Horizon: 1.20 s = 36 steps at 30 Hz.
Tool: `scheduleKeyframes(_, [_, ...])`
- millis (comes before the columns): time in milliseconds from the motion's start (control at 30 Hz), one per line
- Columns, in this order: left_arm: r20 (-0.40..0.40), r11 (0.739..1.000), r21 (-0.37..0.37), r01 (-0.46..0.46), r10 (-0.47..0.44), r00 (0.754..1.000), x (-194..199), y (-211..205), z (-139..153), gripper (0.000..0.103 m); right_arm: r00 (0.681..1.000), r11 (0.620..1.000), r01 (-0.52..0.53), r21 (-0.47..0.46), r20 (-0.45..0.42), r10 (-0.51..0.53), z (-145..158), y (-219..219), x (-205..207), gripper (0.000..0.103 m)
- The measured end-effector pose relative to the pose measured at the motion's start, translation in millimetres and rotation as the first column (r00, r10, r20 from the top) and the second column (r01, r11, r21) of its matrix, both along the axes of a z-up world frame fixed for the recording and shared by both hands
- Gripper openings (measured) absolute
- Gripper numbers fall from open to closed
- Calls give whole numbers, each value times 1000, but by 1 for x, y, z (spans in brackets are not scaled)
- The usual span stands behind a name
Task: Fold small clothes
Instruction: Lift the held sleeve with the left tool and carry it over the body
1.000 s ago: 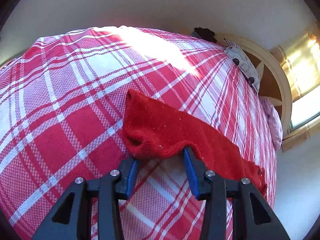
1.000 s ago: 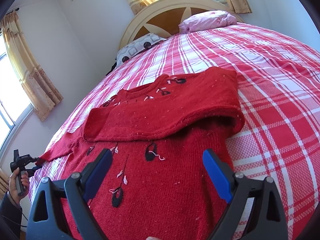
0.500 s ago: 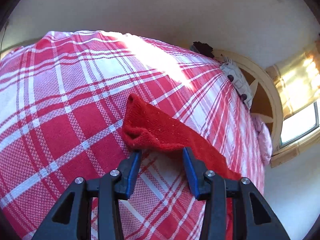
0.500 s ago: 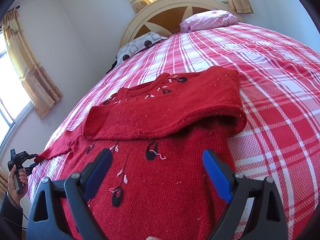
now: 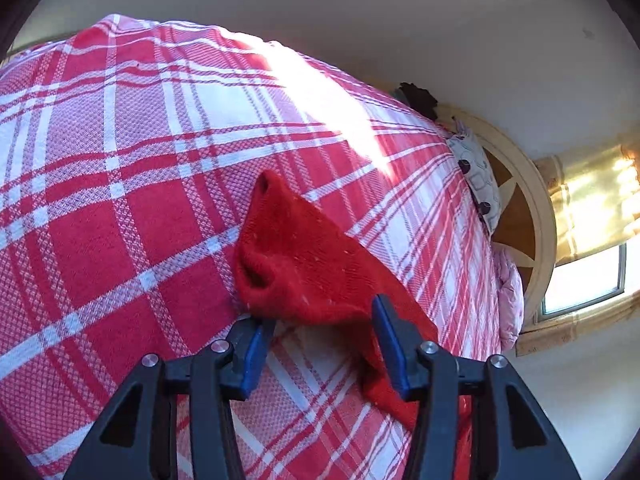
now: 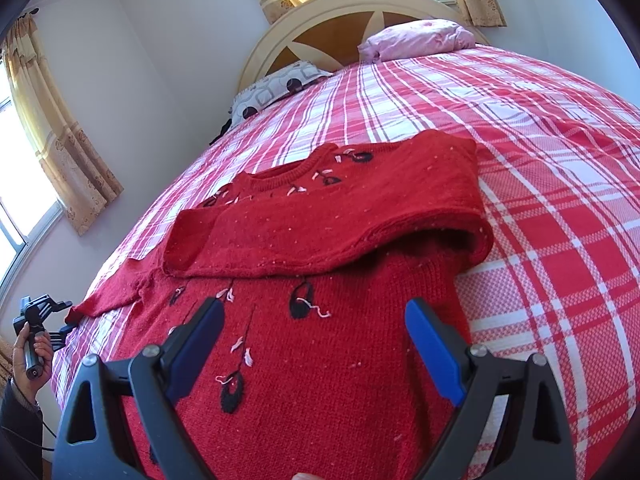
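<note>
A red knit sweater (image 6: pixel 340 360) with black and pink embroidery lies flat on the bed. One sleeve (image 6: pixel 320 224) is folded across its chest. The other sleeve (image 5: pixel 304 256) stretches out to the bed's edge, cuff end open. My left gripper (image 5: pixel 320 312) sits at that sleeve's near hem, jaws opening. The hem lies at the fingertips and the pads do not press it. In the right wrist view this gripper (image 6: pixel 40 312) shows far left, held by a hand (image 6: pixel 34 354). My right gripper (image 6: pixel 316 308) hovers open over the sweater's body, holding nothing.
A red and white plaid bedspread (image 6: pixel 540 200) covers the bed. At its head are a round wooden headboard (image 6: pixel 332 28), a pink pillow (image 6: pixel 420 38) and a grey patterned pillow (image 6: pixel 276 88). Curtained windows (image 6: pixel 52 128) line the walls.
The left gripper has rolled, so its view of the bed tilts, and its jaws stand a little wider at the sleeve hem. The right gripper and the sweater body have kept still.
</note>
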<state>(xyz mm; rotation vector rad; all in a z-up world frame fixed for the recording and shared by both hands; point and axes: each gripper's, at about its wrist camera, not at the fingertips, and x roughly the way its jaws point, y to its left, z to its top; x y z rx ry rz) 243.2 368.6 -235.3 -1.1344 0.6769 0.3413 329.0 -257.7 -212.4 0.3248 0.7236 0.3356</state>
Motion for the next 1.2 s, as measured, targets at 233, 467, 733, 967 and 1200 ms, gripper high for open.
scheduleKeyframes(233, [7, 995, 100, 0, 0, 1000, 1, 6, 10, 14, 1000, 1000, 1, 1, 1, -1, 0, 0, 0, 94])
scheduleKeyframes(467, [8, 951, 307, 43, -48, 999, 15, -5, 33, 5, 1000, 1000, 1, 1, 3, -1, 1, 0, 0, 95])
scheduleKeyframes(733, [63, 872, 465, 154, -206, 977, 44, -59, 77, 5, 1000, 1000, -1, 5, 11, 1, 3, 2, -1, 95])
scheduleKeyframes(967, [92, 818, 518, 249, -343, 935, 72, -117, 104, 5, 1000, 1000, -2, 22, 25, 1, 5, 1, -3, 95])
scheduleKeyframes(1200, [118, 787, 517, 336, -455, 883, 98, -174, 118, 5, 999, 999, -11, 43, 44, 10, 6, -3, -5, 95])
